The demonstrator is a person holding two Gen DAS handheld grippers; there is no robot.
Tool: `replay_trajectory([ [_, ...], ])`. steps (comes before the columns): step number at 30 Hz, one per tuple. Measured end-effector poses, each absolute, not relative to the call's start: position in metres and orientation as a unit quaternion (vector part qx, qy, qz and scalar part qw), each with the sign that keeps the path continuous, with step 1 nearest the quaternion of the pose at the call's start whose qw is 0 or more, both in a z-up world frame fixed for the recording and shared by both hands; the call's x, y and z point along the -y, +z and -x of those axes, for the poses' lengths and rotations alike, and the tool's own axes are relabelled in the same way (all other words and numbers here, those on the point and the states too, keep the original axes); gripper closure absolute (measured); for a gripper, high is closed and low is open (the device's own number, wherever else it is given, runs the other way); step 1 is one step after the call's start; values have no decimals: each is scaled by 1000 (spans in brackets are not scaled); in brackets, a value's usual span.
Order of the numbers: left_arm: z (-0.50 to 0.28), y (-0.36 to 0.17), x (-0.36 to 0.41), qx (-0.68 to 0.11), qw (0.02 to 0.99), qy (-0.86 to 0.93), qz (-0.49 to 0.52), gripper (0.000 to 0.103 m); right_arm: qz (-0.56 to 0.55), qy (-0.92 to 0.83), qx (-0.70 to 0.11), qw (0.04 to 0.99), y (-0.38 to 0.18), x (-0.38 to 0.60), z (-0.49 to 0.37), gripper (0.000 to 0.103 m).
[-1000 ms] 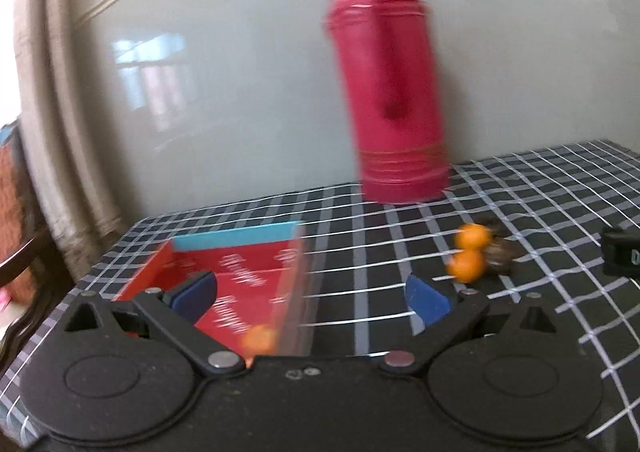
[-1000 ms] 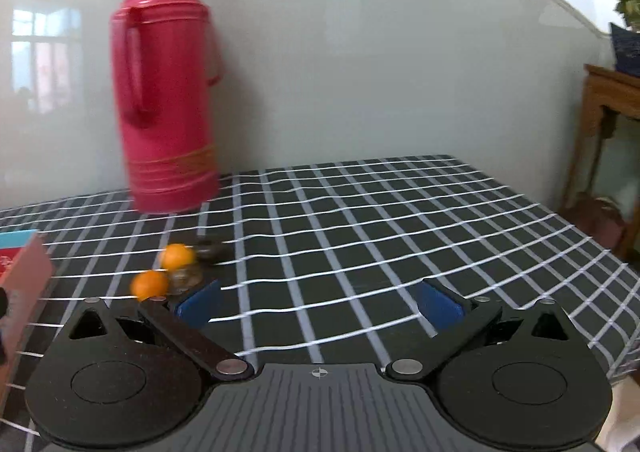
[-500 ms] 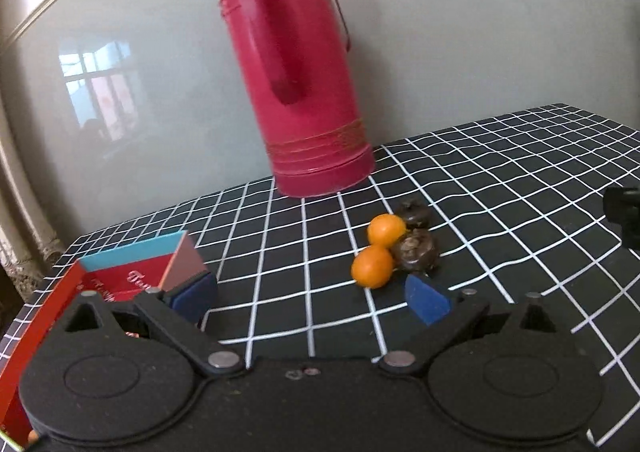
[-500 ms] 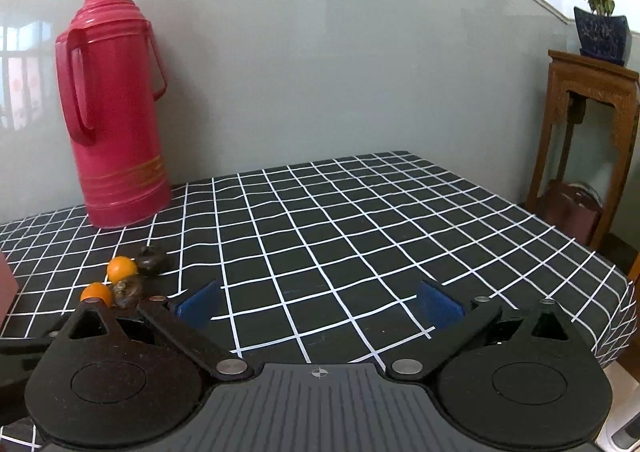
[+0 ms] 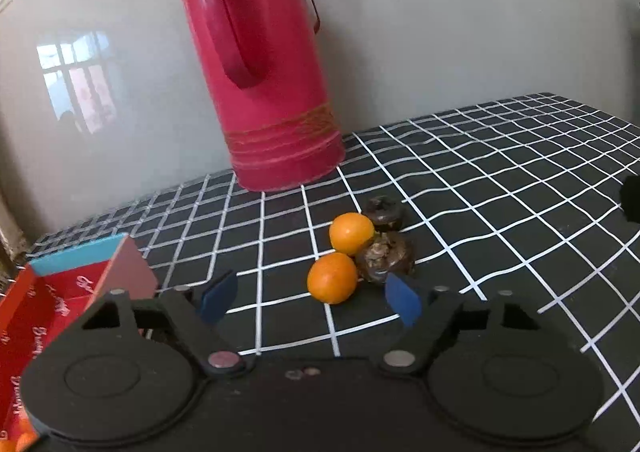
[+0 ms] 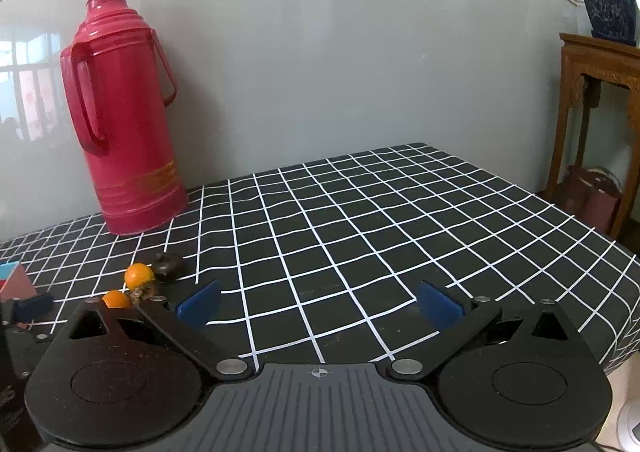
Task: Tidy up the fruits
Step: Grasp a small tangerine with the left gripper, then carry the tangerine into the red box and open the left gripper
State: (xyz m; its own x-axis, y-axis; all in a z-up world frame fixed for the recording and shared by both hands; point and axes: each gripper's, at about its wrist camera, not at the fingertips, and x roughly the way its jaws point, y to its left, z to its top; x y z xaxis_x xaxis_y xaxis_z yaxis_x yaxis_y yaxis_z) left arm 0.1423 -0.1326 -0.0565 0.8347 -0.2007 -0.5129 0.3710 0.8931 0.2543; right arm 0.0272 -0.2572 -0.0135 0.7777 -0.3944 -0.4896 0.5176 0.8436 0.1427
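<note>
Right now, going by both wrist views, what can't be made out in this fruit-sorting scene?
- Red box: its inside is mostly hidden by the left gripper body and cut by the left edge of the left wrist view; only a corner shows in the right wrist view.
- Near orange and the dark fruit beside it: half hidden behind the right gripper in the right wrist view.
- Thermos: top cut off in the left wrist view.

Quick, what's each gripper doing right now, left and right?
Left gripper: closing toward the near orange, not gripping it yet.
Right gripper: open, empty.
</note>
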Motion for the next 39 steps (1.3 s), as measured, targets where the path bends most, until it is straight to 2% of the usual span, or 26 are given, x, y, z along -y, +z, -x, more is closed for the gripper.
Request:
replay_trajectory([
  [3,-153,-60,133,-265,937,-161,-163,48,-145,-247,-221,932,-12,261,-25,0],
  [6,-158,-62,133,-273,934,-166,-157,49,-158,-249,-221,930,-13,266,-22,0],
  [8,-160,-62,134,-274,933,-171,-157,55,-167,-250,-222,927,-14,268,-21,0],
  [10,-165,-63,134,-282,930,-183,-151,77,-175,-249,-221,926,-14,270,-20,0],
  [11,-167,-64,134,-289,927,-187,-148,81,-177,-248,-221,926,-14,270,-19,0],
  [21,-151,-58,131,-243,941,-171,-159,82,-171,-236,-217,932,-14,267,-22,0],
  [30,-132,-25,75,-178,973,-61,-134,82,-172,-199,-218,940,-13,245,-33,0],
  [39,-148,-13,-4,-221,968,82,-91,82,-159,-147,-235,948,-18,207,-58,0],
])
